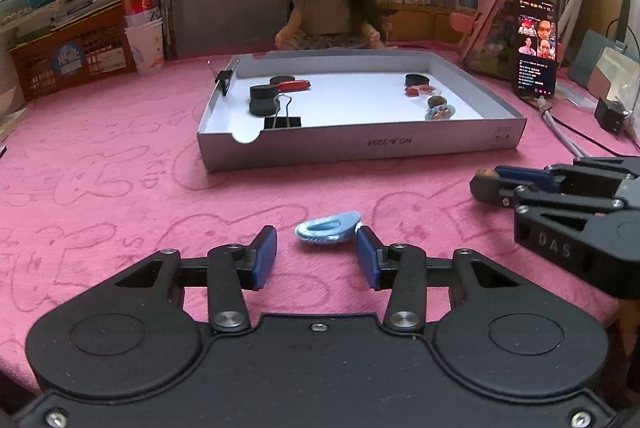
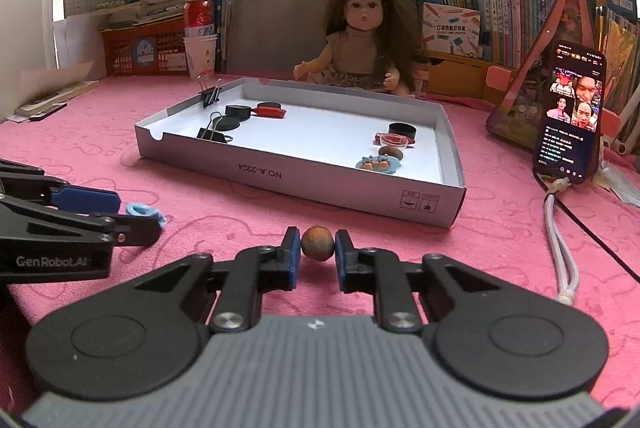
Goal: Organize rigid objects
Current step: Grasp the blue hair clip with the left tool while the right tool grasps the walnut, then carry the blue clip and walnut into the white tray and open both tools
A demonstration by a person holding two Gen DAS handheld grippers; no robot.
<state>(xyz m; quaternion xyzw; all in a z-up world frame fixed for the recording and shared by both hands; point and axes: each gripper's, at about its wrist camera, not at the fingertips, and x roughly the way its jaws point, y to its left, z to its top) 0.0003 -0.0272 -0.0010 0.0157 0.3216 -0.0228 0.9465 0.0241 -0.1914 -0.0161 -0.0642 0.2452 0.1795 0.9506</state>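
A small light-blue toy dish (image 1: 326,226) lies on the pink cloth between the blue pads of my left gripper (image 1: 315,233), which is open; the left pad stands clear of it, the right pad is at its rim. In the right wrist view the dish (image 2: 146,211) shows at the left gripper's tips. My right gripper (image 2: 317,234) is shut on a small brown ball (image 2: 317,249), just above the cloth in front of the grey cardboard tray (image 2: 300,176). The tray (image 1: 360,144) holds black discs, binder clips and small toy food pieces.
A doll (image 1: 336,0) sits behind the tray. A lit phone (image 2: 572,116) leans at the right with its cable (image 2: 560,224) trailing over the cloth. Stacked paper cups with a red can (image 1: 142,24), an orange crate and piles of books line the back.
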